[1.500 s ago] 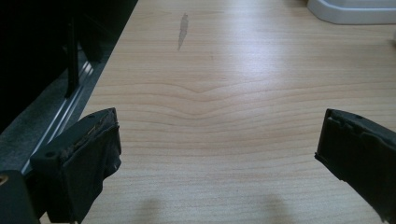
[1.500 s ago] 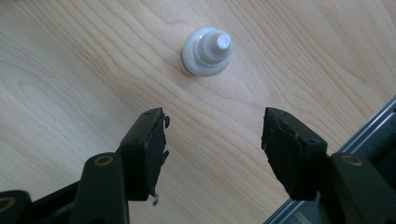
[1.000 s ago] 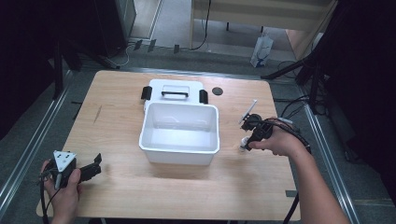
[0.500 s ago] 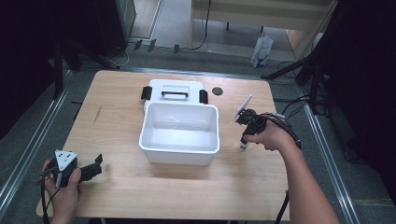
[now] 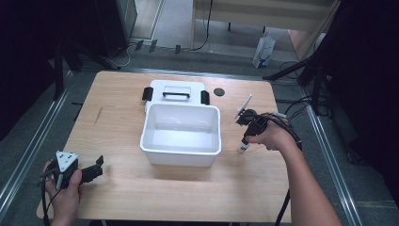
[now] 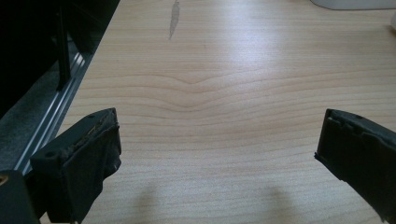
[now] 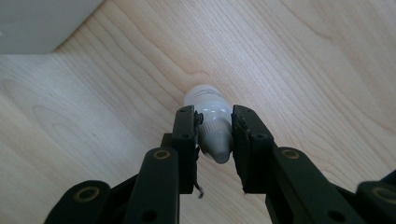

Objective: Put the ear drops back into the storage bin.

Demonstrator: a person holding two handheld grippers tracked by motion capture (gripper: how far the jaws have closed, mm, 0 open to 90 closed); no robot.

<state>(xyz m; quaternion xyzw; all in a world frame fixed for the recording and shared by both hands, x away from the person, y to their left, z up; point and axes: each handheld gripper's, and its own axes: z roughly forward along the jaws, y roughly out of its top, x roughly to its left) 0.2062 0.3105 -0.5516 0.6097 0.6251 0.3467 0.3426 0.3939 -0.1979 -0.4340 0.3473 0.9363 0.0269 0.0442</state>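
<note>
Table (image 5: 141, 197): light wood, seen from above, with a person's forearms entering from the near edge. Bin (image 5: 181, 149): white, open-topped, at the table's centre. Lid (image 5: 175, 89): white with a dark handle and two black clasps, lying just behind the bin and touching its far rim. Left gripper (image 5: 96, 167): resting on the near left corner of the table, well apart from the bin; its jaws stand wide apart over bare wood in the left gripper view. Right gripper (image 7: 214, 135): held to the right of the bin, pointing down; its jaws have just been closing and now clamp a bottle. Bottle (image 7: 210, 116): small, white with a grey cap, standing on the table near the bin's right wall.
</note>
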